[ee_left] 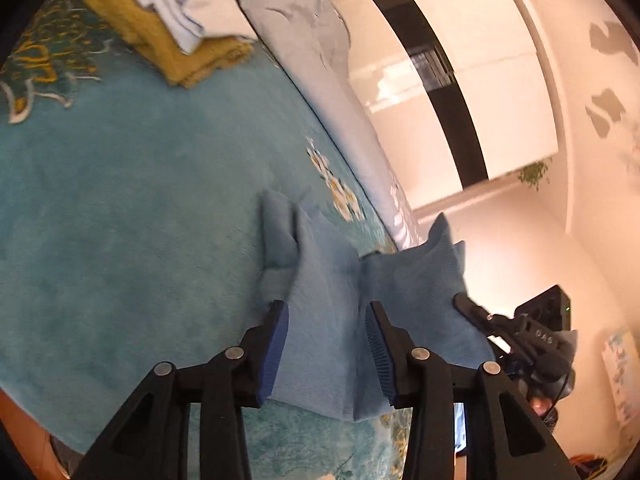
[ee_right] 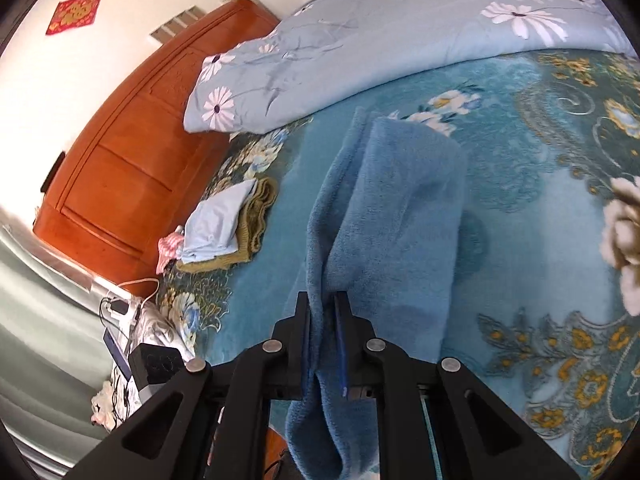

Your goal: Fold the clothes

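Observation:
A blue fleece garment (ee_right: 396, 208) lies partly folded on the teal floral bedspread (ee_right: 540, 208). My right gripper (ee_right: 323, 300) is shut on its bunched near edge, which hangs down between the fingers. In the left wrist view the same blue garment (ee_left: 328, 288) passes between my left gripper's (ee_left: 326, 310) fingers, which stand apart, not pinching it. My right gripper (ee_left: 472, 312) shows there at the right, holding the cloth's far corner. The teal bedspread (ee_left: 120, 200) lies beneath.
A stack of folded clothes, light blue on olive-yellow (ee_right: 228, 228), (ee_left: 172, 28), lies near the bed's far side. A pale blue floral quilt (ee_right: 360, 48) is heaped along the bed. A wooden headboard (ee_right: 120, 168) and a bedside clutter of cables (ee_right: 124, 312) are at left.

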### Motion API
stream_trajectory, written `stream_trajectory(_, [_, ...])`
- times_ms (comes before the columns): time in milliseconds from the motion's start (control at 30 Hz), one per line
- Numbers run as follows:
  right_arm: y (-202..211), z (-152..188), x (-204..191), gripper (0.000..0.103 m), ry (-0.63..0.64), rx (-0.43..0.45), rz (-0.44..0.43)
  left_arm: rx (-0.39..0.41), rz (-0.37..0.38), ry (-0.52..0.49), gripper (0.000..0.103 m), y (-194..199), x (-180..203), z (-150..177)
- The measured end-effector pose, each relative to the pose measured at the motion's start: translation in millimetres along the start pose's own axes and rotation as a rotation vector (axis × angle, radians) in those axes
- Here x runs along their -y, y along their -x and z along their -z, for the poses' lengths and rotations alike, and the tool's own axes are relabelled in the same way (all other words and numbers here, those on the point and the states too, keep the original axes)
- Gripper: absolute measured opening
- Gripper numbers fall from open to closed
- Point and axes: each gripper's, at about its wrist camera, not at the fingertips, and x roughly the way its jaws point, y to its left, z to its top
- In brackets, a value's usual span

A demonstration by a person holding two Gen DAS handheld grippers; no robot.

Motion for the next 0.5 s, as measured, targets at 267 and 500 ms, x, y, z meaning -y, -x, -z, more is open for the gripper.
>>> stream_trajectory(267, [-125,26,-24,0.005,0.024,-0.192,0.068,0.032,-0.039,-0.02,0.047,41,-10,-4])
stream_trajectory(500, [-88,40,-11,0.009,-0.035,-0.1,-0.113,-0.032,-0.033,-0.1,0.058,30,12,2])
